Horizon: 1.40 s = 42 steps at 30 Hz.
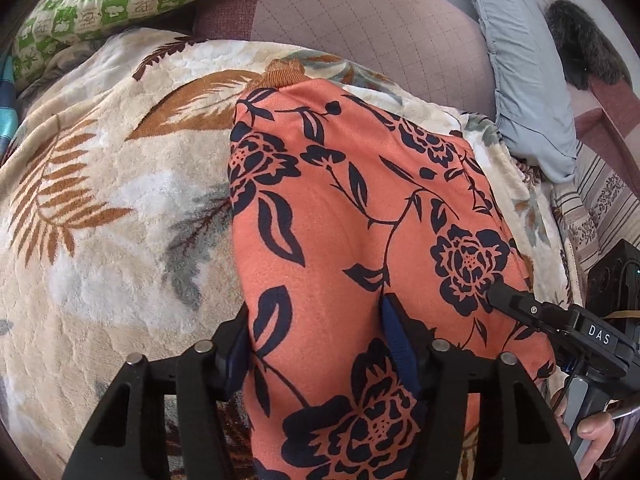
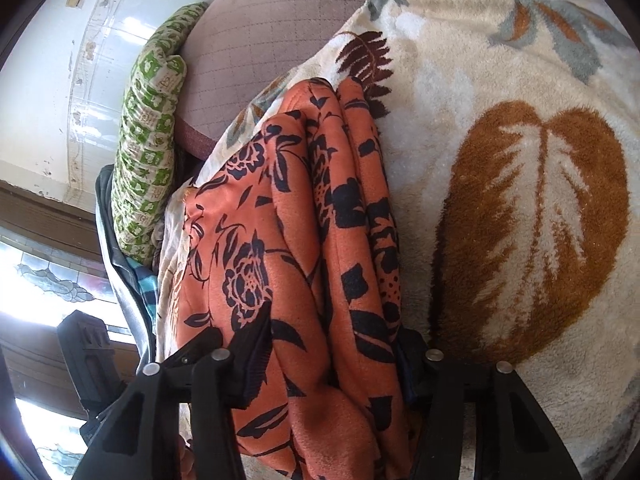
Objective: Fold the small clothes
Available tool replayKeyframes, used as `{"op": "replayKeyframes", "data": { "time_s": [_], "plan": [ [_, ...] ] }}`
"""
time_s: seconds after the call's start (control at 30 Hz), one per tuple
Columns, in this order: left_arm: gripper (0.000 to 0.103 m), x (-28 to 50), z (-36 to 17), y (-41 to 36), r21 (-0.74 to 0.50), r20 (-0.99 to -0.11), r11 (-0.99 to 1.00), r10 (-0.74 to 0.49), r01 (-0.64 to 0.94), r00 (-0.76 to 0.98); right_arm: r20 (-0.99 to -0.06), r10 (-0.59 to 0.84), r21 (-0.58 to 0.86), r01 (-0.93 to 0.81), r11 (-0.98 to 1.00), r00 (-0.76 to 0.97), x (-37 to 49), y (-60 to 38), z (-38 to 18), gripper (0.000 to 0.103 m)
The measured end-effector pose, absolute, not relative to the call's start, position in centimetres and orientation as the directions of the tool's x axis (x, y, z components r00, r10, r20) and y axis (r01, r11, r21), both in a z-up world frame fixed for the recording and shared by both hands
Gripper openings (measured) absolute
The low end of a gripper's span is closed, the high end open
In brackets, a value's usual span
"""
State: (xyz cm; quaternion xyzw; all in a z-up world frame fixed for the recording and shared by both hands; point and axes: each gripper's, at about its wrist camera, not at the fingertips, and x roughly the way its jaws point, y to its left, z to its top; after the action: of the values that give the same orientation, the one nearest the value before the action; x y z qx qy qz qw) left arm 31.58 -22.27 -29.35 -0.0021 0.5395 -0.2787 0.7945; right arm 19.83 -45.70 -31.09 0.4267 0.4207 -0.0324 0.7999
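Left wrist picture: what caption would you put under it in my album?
Left gripper with its fingers closed on an orange flowered garment lying on a leafy cream blanket, right gripper touching the cloth nearby.

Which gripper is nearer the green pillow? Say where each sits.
Left. The left gripper grips the orange garment on the green pillow's side; the right gripper grips its far edge.

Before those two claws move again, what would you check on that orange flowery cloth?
1. Left gripper has the orange garment between its fingers: ok.
2. Right gripper straddles the bunched folds: ok.
3. Pads pressing firmly on both sides: cannot tell.
4. Garment lying flat: not ok, it is bunched in the right wrist view.
5. Garment rests on the leaf-patterned blanket: ok.
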Motion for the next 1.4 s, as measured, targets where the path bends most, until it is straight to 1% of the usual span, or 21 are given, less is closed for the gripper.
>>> {"op": "replayKeyframes", "data": {
  "time_s": [0.1, 0.2, 0.27, 0.5, 0.63, 0.87, 1.0, 1.27, 1.33, 1.4],
  "plan": [
    [0.047, 31.6, -28.8, -22.0, -0.302, -0.851, 0.842, -0.450, 0.447, 0.272, -0.716, 0.262, 0.607, 0.391, 0.691, 0.647, 20.0, -44.7, -30.0, 0.045],
    [0.042, 31.2, -28.0, -21.7, -0.291, -0.845, 0.840, -0.450, 0.459, 0.289, -0.708, 0.243, 0.587, 0.361, 0.724, 0.663, 20.2, -43.6, -29.0, 0.044],
    [0.041, 30.8, -27.4, -21.6, -0.277, -0.842, 0.840, -0.446, 0.467, 0.303, -0.699, 0.227, 0.571, 0.338, 0.748, 0.678, 20.2, -42.8, -28.1, 0.043],
    [0.041, 30.5, -25.2, -18.4, -0.242, -0.833, 0.866, -0.417, 0.438, 0.365, -0.663, 0.257, 0.555, 0.230, 0.800, 0.703, 20.3, -39.0, -26.2, 0.043],
    [0.040, 30.0, -24.4, -15.2, -0.220, -0.827, 0.882, -0.396, 0.417, 0.400, -0.639, 0.312, 0.577, 0.170, 0.799, 0.703, 20.3, -36.4, -25.5, 0.043],
    [0.041, 28.9, -26.1, -10.1, -0.192, -0.842, 0.906, -0.350, 0.377, 0.411, -0.662, 0.397, 0.595, 0.124, 0.794, 0.636, 19.9, -31.5, -26.9, 0.043],
    [0.041, 28.6, -27.8, -8.6, -0.209, -0.851, 0.911, -0.349, 0.356, 0.393, -0.684, 0.399, 0.589, 0.140, 0.796, 0.610, 19.4, -30.2, -28.2, 0.043],
    [0.041, 28.1, -27.9, -8.6, -0.212, -0.835, 0.906, -0.363, 0.366, 0.413, -0.664, 0.448, 0.664, 0.196, 0.722, 0.599, 19.3, -32.3, -30.3, 0.042],
    [0.042, 28.2, -28.1, -8.5, -0.220, -0.835, 0.908, -0.364, 0.357, 0.411, -0.680, 0.449, 0.660, 0.216, 0.720, 0.579, 19.3, -32.6, -30.8, 0.042],
    [0.046, 28.2, -28.5, -8.6, -0.209, -0.839, 0.911, -0.354, 0.357, 0.412, -0.682, 0.460, 0.675, 0.246, 0.696, 0.569, 19.3, -33.2, -31.8, 0.045]
  ]
}}
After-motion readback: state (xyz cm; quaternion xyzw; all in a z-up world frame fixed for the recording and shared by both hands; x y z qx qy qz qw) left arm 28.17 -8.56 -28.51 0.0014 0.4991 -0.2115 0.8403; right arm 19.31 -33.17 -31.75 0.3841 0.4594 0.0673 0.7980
